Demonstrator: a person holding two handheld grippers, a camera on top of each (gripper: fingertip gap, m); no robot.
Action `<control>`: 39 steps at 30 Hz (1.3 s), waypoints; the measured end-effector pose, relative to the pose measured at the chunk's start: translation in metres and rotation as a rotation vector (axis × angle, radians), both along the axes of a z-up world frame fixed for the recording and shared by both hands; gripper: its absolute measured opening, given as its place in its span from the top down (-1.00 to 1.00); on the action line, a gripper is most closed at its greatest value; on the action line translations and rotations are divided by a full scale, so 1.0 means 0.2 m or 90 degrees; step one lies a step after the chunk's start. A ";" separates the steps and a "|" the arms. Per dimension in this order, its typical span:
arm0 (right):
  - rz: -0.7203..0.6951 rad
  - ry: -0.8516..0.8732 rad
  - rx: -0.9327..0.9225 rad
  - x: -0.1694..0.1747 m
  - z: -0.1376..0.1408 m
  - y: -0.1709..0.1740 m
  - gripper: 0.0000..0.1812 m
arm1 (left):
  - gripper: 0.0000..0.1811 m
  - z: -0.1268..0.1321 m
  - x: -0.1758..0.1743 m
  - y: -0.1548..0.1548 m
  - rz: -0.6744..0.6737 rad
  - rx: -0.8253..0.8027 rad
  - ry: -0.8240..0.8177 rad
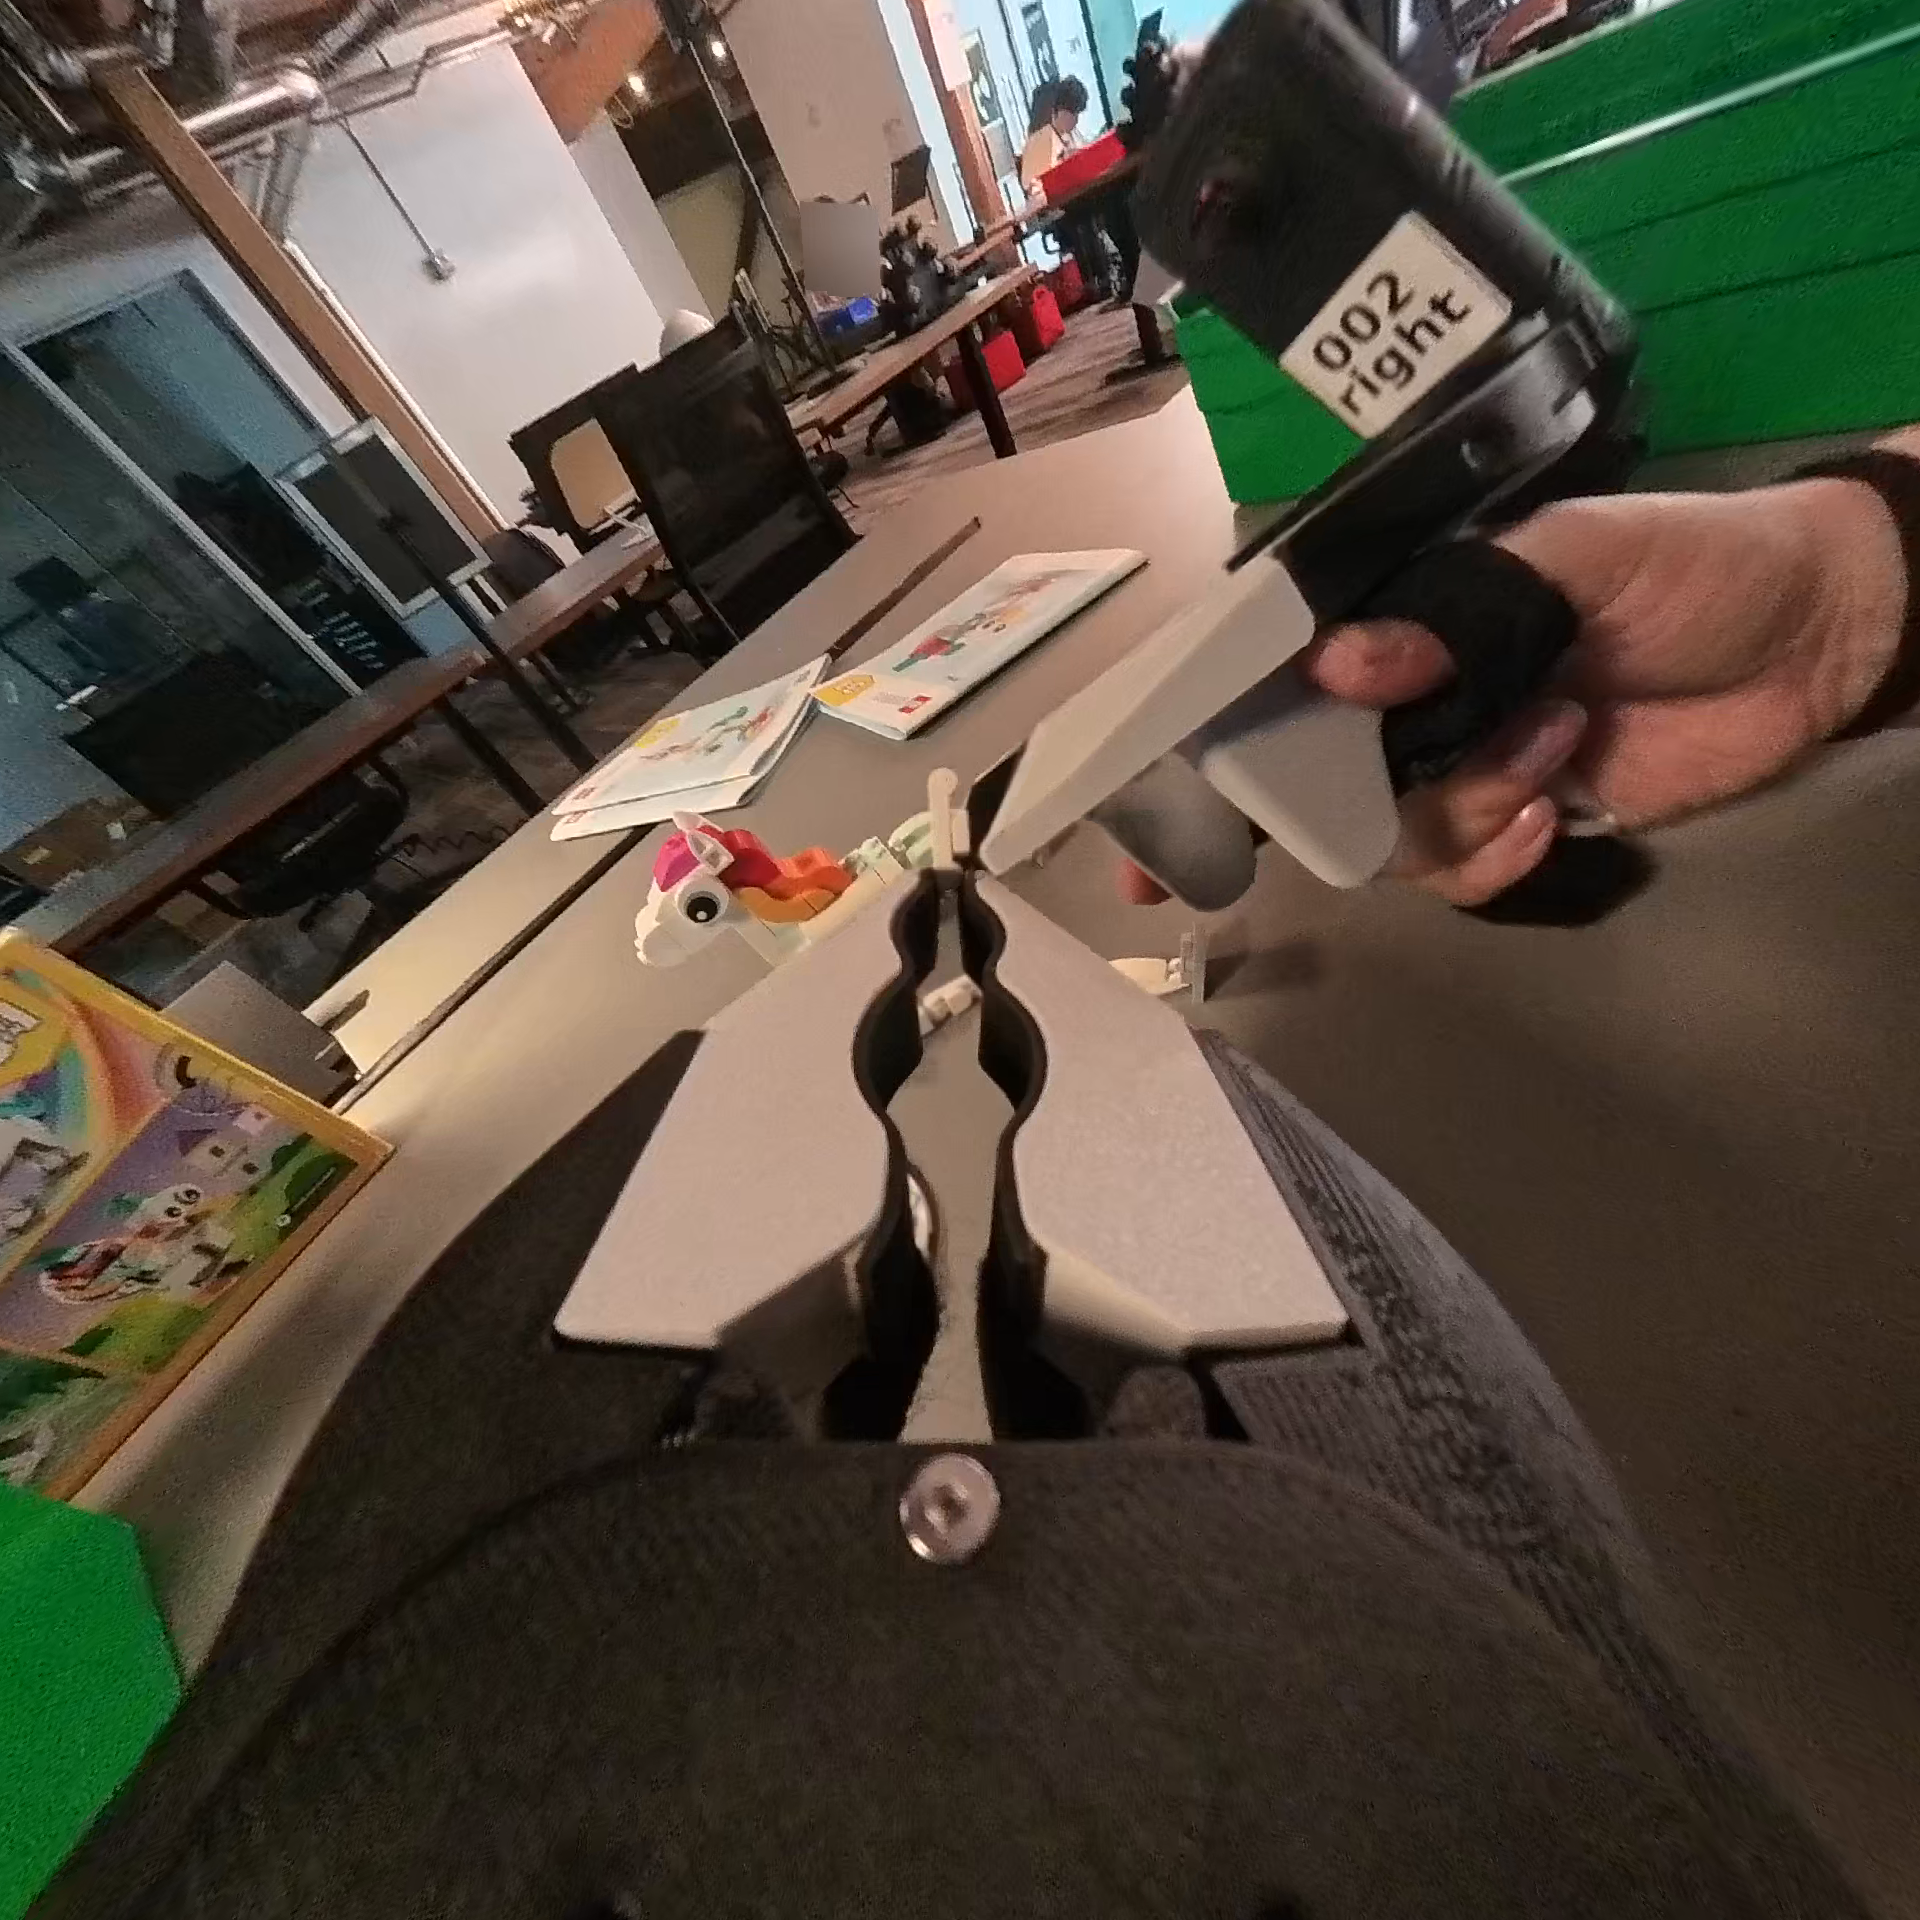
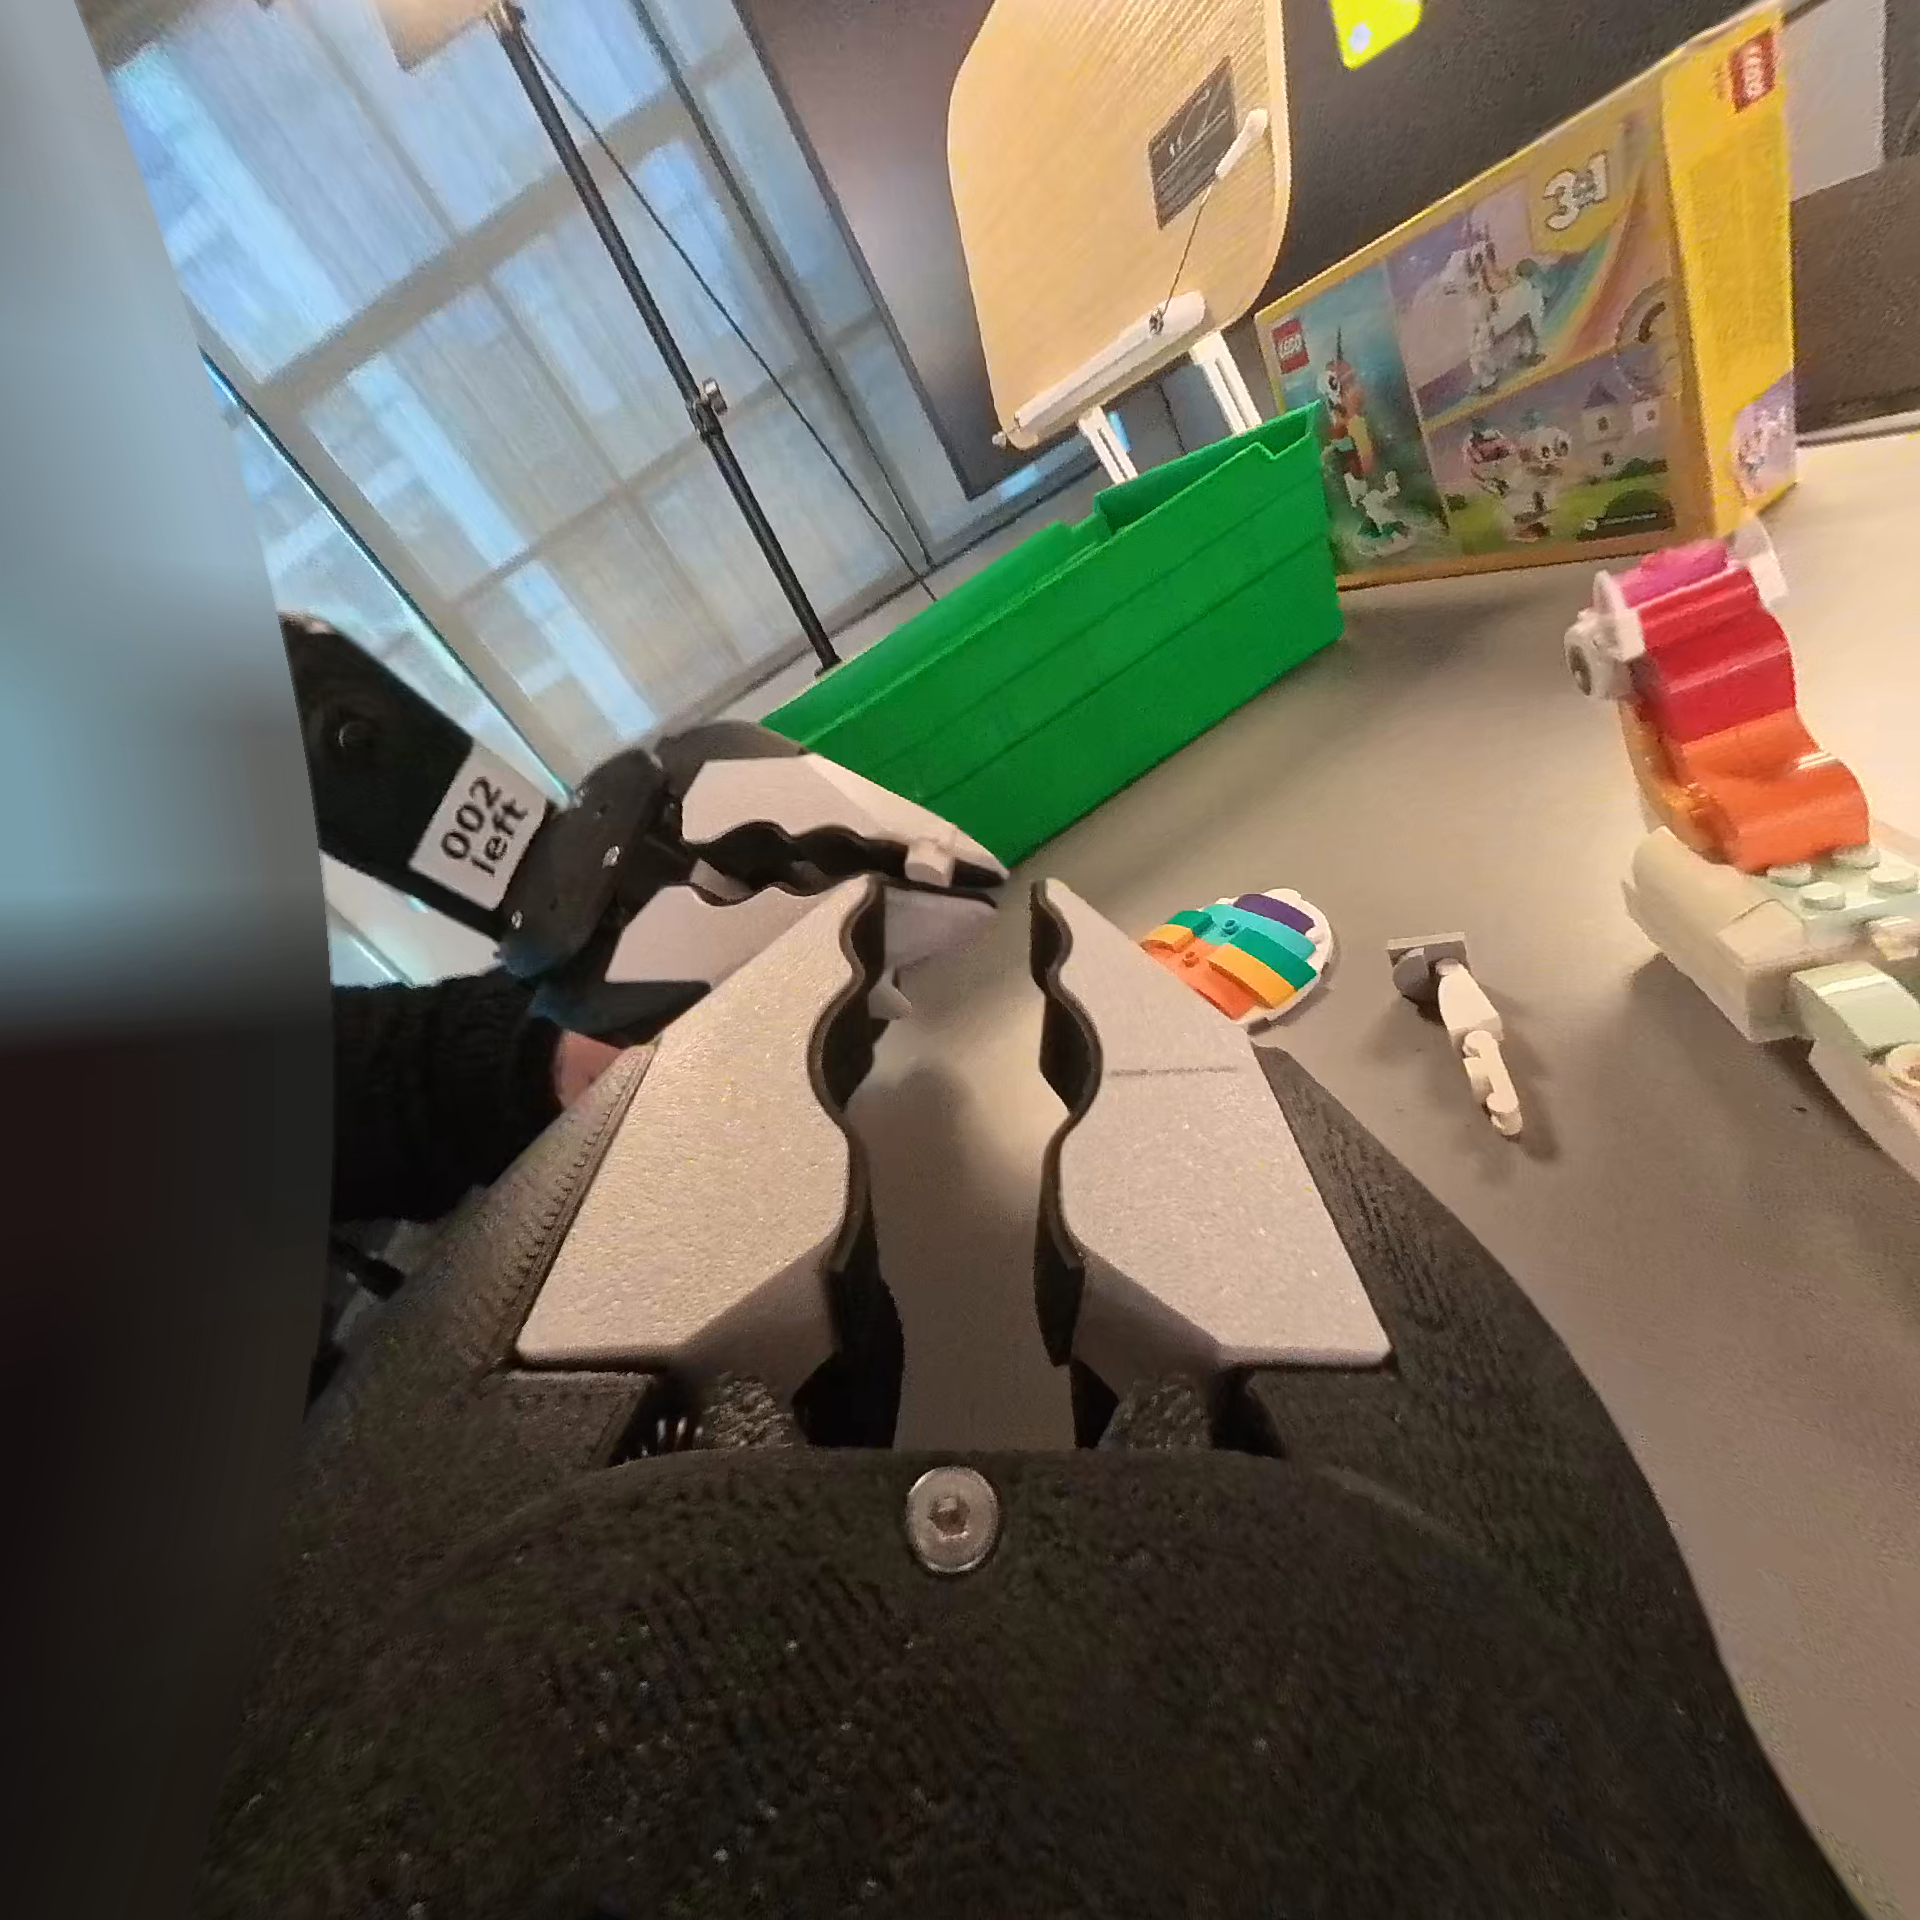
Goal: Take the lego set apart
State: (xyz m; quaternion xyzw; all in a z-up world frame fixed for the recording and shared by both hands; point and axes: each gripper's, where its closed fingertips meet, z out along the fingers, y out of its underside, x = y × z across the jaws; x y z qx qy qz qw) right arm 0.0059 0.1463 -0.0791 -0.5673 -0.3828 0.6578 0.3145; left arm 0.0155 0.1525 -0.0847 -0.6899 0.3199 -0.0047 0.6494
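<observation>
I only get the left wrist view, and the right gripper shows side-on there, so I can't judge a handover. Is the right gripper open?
Observer: Yes. The right wrist view shows the right gripper open with nothing between its fingers. Its tips are close to the left gripper, which is shut on a small white piece.
Operator: Any loose parts I'm missing?
Observer: A rainbow-coloured piece lies flat on the table, apart from the unicorn model.
</observation>
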 end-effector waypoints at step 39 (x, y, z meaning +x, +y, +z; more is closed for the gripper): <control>-0.094 -0.022 0.311 0.10 0.03 0.12 0.91 | 0.88 0.06 0.10 -0.06 -0.183 -0.111 -0.242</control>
